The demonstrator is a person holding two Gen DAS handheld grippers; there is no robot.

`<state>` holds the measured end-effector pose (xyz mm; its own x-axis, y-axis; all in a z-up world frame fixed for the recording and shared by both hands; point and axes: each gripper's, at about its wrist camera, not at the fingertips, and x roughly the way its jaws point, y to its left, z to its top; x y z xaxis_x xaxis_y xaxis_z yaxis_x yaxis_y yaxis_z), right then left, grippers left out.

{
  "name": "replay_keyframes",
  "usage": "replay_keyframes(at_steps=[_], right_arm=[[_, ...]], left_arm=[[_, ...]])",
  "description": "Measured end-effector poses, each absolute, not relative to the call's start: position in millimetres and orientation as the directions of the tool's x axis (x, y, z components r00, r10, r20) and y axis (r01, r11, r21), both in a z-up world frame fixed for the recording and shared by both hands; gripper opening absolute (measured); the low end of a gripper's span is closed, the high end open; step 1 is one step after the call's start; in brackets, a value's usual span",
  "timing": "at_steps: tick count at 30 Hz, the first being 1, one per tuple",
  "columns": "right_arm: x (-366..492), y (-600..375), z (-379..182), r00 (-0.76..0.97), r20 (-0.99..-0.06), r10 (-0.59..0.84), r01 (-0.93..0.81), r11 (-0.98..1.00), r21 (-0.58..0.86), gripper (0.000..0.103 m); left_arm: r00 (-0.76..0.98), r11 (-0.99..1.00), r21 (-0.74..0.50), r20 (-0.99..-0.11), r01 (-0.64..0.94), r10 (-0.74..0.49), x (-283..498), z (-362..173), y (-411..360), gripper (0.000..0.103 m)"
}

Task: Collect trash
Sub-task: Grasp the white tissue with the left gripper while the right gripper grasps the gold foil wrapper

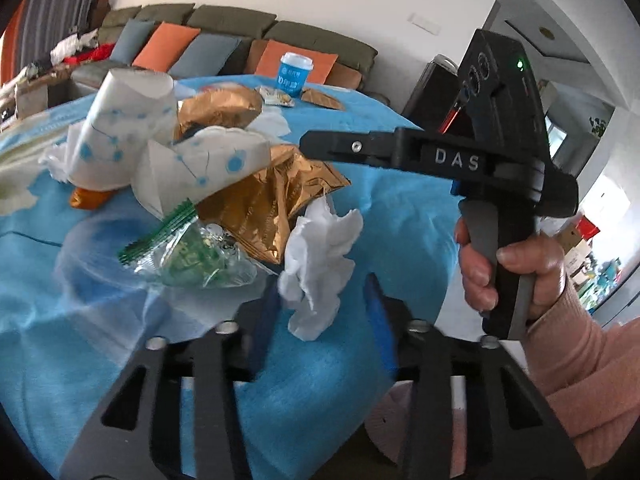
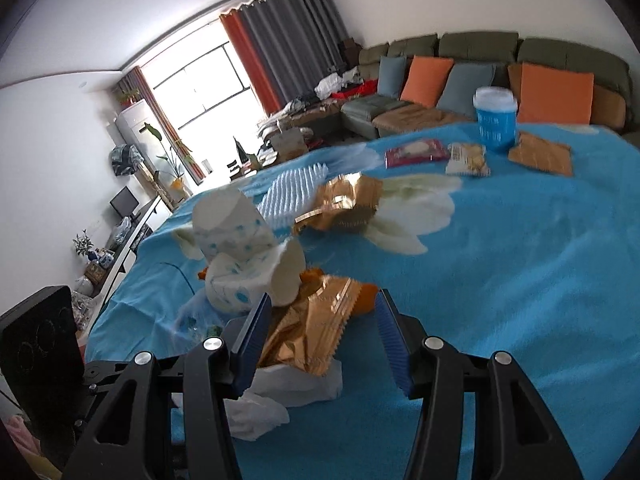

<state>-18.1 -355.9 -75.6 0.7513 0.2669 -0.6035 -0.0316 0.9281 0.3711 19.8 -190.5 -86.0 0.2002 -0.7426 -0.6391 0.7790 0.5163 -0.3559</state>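
The left tongs [image 1: 322,304] stand narrowed around the crumpled white tissue [image 1: 320,264] (pads seemingly not yet pressing it; motion blur hides contact) near the counter's [image 1: 400,208] near edge. The right tongs [image 2: 320,340] gape half-wide over a gold wrapper [image 2: 312,336].

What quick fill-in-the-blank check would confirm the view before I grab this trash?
1. The crumpled tissue between the left gripper's fingers is ___ in colour.
2. The wrapper between the right gripper's fingers is ___ in colour.
3. The lidded cup at the far edge stands ___.
4. The cloth under everything is ___.

Missing words: white; gold; upright; blue
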Motion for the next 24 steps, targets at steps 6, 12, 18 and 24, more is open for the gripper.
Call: replay_keyframes(at_steps=[6,12,18,24], right_arm=[[-13,-359,-90,0.719,-0.615,0.325,-0.033,0.899,0.436,0.047],[-17,-358,-88,0.720,-0.613,0.326,-0.040,0.900,0.433,0.023],[-27,-363,-75,0.748,-0.616,0.247,0.000,0.928,0.372,0.018],[-38,-372,-59,0.782,-0.597,0.182,0.035,0.942,0.333,0.013]], left_arm=[[0.197,0.518,-0.366,-0.638,0.773,-0.745,22,-87,-184,0.008],[0.219,0.515,-0.360,-0.612,0.778,-0.760,15,-76,-169,0.005],[0.256,0.531,-0.362,-0.586,0.766,-0.769,12,-67,-145,0.005],[0.308,0.563,-0.362,-0.562,0.743,-0.768,11,-56,-116,0.005]])
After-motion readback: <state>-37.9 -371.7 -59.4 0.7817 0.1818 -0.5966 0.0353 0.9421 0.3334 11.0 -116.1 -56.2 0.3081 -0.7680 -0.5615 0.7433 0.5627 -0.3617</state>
